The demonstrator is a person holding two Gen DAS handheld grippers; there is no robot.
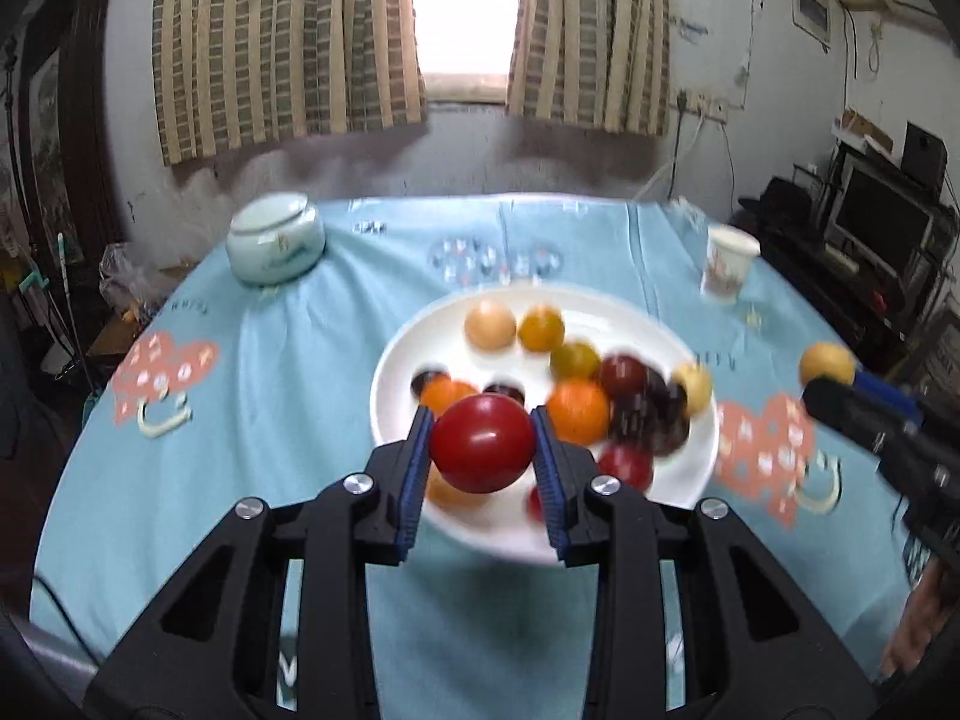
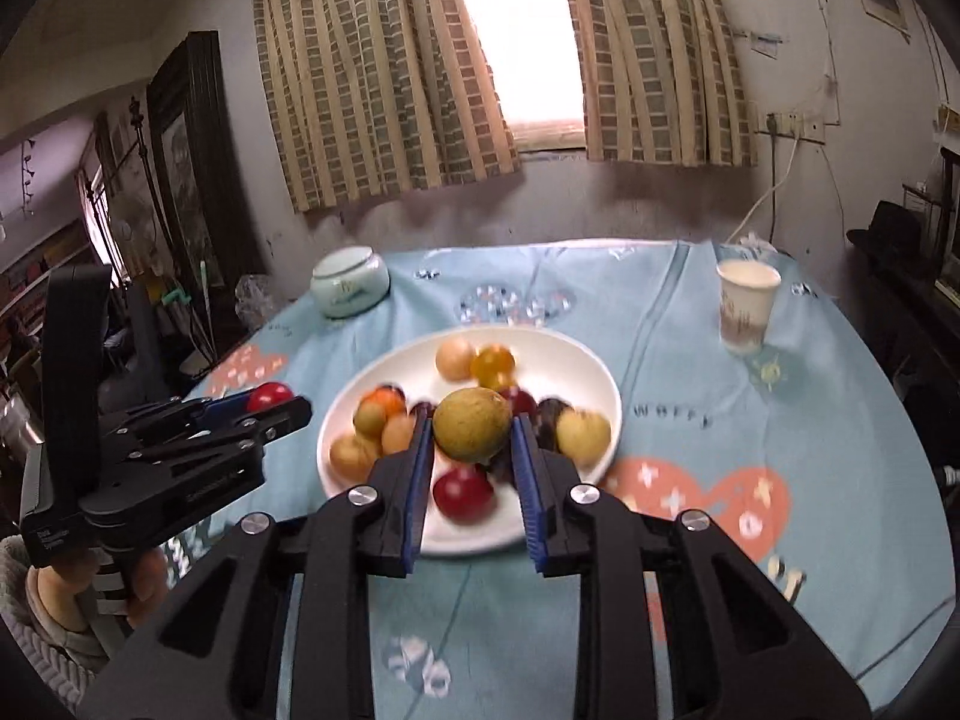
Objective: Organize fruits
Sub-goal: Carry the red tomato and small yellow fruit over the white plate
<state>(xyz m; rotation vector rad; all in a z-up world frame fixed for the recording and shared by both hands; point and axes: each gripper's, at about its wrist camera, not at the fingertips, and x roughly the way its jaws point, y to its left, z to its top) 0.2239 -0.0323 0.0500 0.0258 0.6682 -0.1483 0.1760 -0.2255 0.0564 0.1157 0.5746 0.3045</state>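
Observation:
A white plate (image 1: 396,360) holds several small fruits, orange, yellow, tan, red and dark purple; it also shows in the right wrist view (image 2: 576,360). My left gripper (image 1: 482,441) is shut on a red fruit (image 1: 482,443) and holds it over the plate's near side. In the right wrist view this gripper (image 2: 273,405) is left of the plate with the red fruit (image 2: 268,396). My right gripper (image 2: 472,435) is shut on a yellow-green fruit (image 2: 472,425) above the plate's near part. In the left wrist view it (image 1: 831,375) is at the right with the yellowish fruit (image 1: 826,363).
The table has a light blue cloth (image 1: 288,360) with orange patterns. A pale ceramic jar (image 1: 275,246) stands far left and a paper cup (image 1: 726,264) far right. Behind are a wall, striped curtains (image 1: 288,42) and a window. Dark shelving with a screen (image 1: 882,216) stands to the right.

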